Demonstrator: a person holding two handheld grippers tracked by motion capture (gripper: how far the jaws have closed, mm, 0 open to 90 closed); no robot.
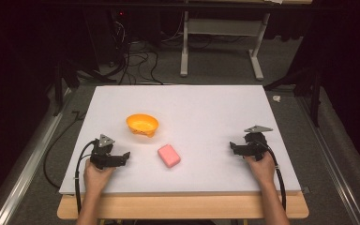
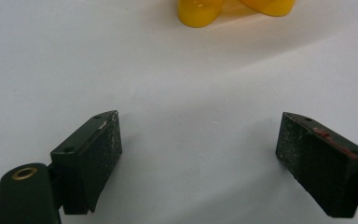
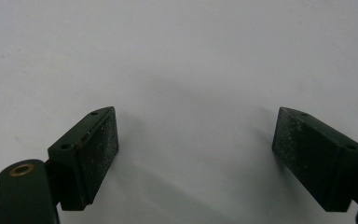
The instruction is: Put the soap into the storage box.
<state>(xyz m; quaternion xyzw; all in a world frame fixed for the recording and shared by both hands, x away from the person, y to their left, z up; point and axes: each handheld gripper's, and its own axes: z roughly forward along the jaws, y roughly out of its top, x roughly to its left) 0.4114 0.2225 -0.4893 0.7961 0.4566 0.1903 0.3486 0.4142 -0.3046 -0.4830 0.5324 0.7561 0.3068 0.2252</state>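
Surface: a white rectangular board (image 1: 206,108) lies on a light wooden table (image 1: 183,206); behind it are dark floor, cables and a pale metal frame (image 1: 220,33).
Left gripper (image 1: 124,157): held in the person's left hand (image 1: 96,174) at the board's 8 o'clock, low over the white surface, jaws spread wide with nothing between them.
Right gripper (image 1: 233,146): held in the right hand (image 1: 261,166) at the board's 4 o'clock, jaws likewise wide apart over bare board.
Pink rectangular soap-like block (image 1: 168,155): flat on the board near 6 o'clock, between the two grippers, nearer the left one, touching neither.
Orange plastic bowl (image 1: 142,124): upright at the block's 11 o'clock, apart from it; its yellow-orange underside (image 2: 235,7) sits at 12 o'clock in the left gripper view.
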